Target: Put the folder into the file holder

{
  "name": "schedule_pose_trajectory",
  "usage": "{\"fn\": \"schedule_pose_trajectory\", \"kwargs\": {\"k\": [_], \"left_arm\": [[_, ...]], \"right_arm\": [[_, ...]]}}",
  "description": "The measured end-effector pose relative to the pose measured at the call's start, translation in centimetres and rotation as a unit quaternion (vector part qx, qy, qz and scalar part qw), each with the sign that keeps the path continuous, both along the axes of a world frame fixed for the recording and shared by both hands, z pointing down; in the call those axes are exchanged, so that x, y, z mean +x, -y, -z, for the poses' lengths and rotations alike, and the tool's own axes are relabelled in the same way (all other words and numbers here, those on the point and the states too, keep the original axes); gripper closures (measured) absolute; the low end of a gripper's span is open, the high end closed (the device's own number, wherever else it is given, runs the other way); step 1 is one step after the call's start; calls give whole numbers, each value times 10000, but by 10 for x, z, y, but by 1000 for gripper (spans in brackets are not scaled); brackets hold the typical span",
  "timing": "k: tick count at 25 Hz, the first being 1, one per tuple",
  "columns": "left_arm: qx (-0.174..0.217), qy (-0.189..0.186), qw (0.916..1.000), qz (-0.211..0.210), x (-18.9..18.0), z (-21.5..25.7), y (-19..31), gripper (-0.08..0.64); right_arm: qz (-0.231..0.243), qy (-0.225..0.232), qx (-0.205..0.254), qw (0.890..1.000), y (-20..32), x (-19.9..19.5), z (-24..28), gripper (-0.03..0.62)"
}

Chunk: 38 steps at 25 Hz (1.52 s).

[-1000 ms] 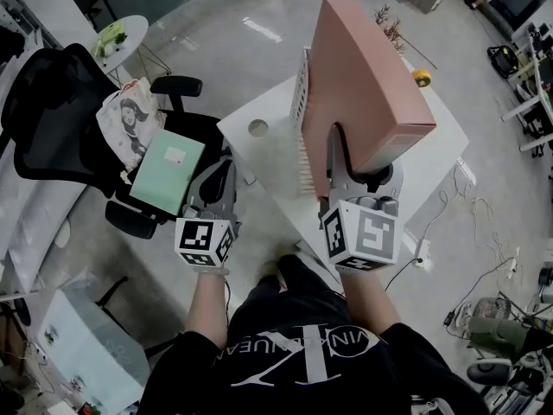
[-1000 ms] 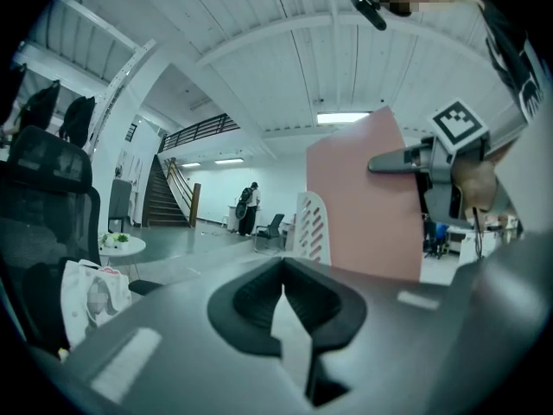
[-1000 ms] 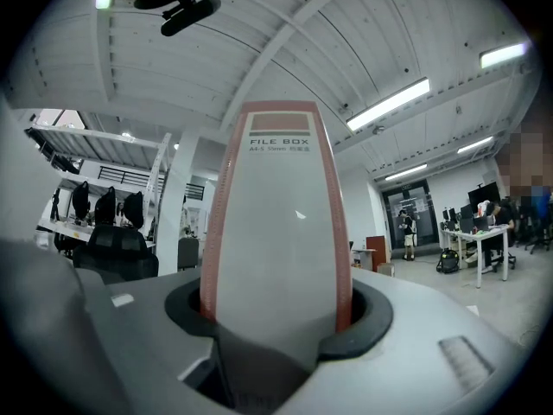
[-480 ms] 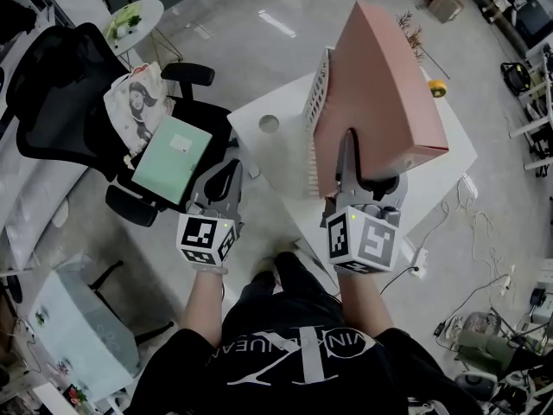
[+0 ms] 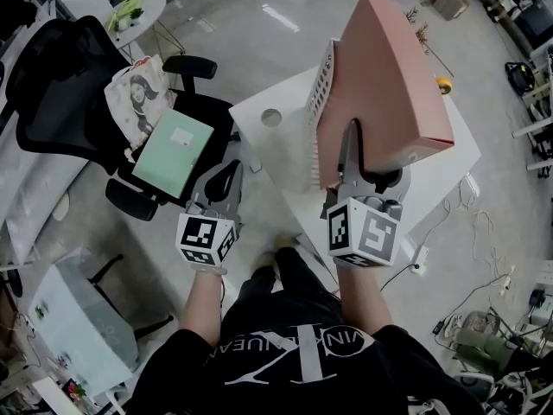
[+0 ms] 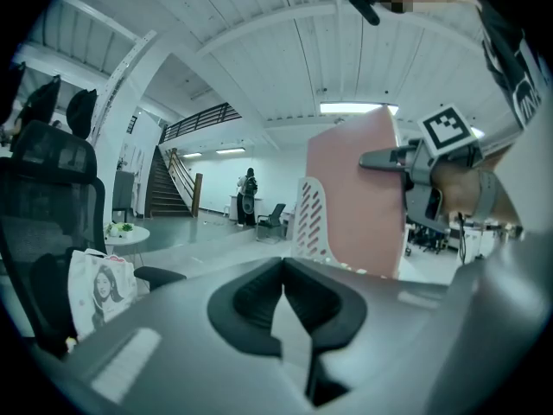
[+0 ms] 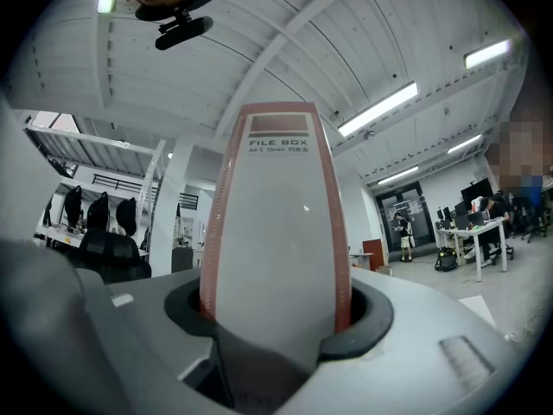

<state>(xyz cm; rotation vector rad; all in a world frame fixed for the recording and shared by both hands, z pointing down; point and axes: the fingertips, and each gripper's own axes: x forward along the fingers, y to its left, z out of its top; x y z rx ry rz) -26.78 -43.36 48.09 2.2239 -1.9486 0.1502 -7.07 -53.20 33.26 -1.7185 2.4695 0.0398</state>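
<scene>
Right now the right gripper [image 5: 361, 164] squeezes one end of the big pink folder [image 5: 380, 76] and holds it up over the white table [image 5: 276, 150]. The white file holder [image 5: 321, 80], with holes in its side, stands on the table close beside the pink folder. The left gripper [image 5: 223, 180] has its jaws pressed together with nothing in them. It hangs near a black chair [image 5: 60, 85] where a green folder [image 5: 171, 150] lies.

Left: black office chair [image 5: 52, 85] carrying a printed tote bag [image 5: 138, 102]. Far left: round white table [image 5: 147, 9] with plant [image 5: 125, 17]. Centre: white desk [image 5: 268, 150].
</scene>
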Motion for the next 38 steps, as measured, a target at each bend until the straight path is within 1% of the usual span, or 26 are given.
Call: {"fn": "schedule_pose_trajectory", "kwargs": {"k": [2,7,12,16,22,25,28,34,38], "left_arm": [[-21,7,10000,-13,3,-1,-1,560],[-49,-5,10000,17,1,-2,-4,560],[-46,-3,10000,-13,5,-3,-6,560],[-67,5,10000,-13,6,-5,-7,560],[-83,-4,10000,10,6,-4,-9,560],[-65,-28,10000,-28,8,-2,-7,560],[-81,-44,9999,-72,12,-4,-7,560],[-94,-67,9999,-113,13,-6,-8,560],[-66,-95,9998,-162,15,-4,-9,560]], "right_arm": [[41,36,92,9999,-1,2,0,301],[25,258,140,9996,3,9,0,302],[52,109,204,9997,-2,2,-12,302],[67,-4,-21,10000,1,1,-33,299],[169,-221,-142,9995,-4,-2,-51,298],[208,-323,-270,9989,-3,-3,-56,296],[267,-527,-532,9968,-4,-2,-68,293],[426,-961,-1162,9877,-10,-2,-99,288],[459,-1061,-1368,9838,-15,1,-114,288]]}}
